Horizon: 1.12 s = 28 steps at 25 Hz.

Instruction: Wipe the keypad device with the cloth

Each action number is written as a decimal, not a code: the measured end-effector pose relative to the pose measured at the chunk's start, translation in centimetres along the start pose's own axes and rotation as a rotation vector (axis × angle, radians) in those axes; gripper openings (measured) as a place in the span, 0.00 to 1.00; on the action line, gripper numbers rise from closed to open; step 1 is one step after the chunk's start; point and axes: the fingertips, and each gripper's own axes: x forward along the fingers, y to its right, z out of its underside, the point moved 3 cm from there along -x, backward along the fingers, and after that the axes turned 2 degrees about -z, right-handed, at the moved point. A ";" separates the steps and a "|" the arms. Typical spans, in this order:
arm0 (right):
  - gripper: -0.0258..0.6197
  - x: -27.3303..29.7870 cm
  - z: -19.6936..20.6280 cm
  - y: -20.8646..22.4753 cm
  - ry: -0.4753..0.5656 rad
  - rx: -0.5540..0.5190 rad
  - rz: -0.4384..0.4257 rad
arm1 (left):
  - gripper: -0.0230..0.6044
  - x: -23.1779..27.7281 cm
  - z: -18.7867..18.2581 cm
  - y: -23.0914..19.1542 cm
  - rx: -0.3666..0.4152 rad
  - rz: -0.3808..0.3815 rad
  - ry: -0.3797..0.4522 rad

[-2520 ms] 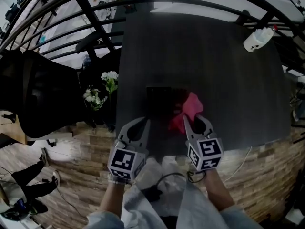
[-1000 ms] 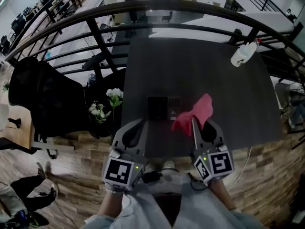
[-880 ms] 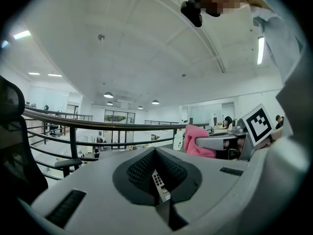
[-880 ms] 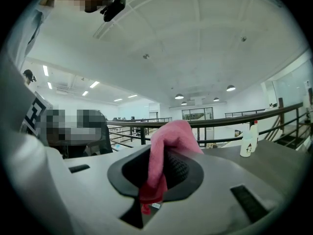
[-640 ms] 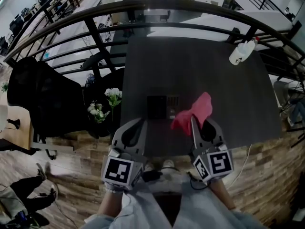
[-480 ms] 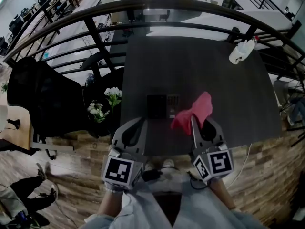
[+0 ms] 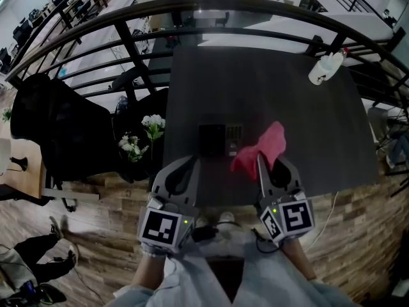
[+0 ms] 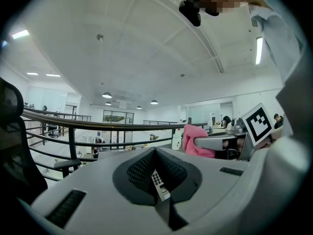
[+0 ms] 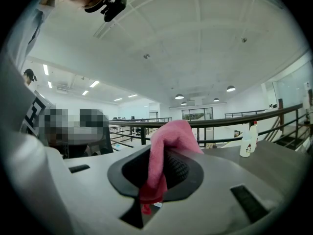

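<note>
Cloth [image 7: 267, 143] off keypad device [image 7: 217, 139] — right gripper [image 7: 259, 161] clamps it.

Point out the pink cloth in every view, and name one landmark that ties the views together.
Head view: cloth right of centre, at the right gripper's tips, right of the keypad device.
Left gripper view: cloth right of centre.
Right gripper view: cloth at centre, pinched between the jaws.
Shared landmark: the white bottle, beyond the cloth in all three.
</note>
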 end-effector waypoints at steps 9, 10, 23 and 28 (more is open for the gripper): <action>0.12 -0.2 0.0 -0.3 -0.003 0.001 -0.005 | 0.04 -0.4 -0.2 0.2 0.004 0.004 0.007; 0.12 -0.2 0.1 -0.3 -0.004 0.002 -0.005 | 0.04 -0.4 -0.2 0.2 0.004 0.004 0.008; 0.12 -0.7 0.4 -0.5 -0.016 0.008 -0.010 | 0.04 -0.7 0.0 0.5 -0.001 0.016 0.004; 0.12 -0.8 0.2 -0.5 -0.019 0.006 -0.009 | 0.04 -0.8 -0.2 0.5 -0.008 0.016 0.003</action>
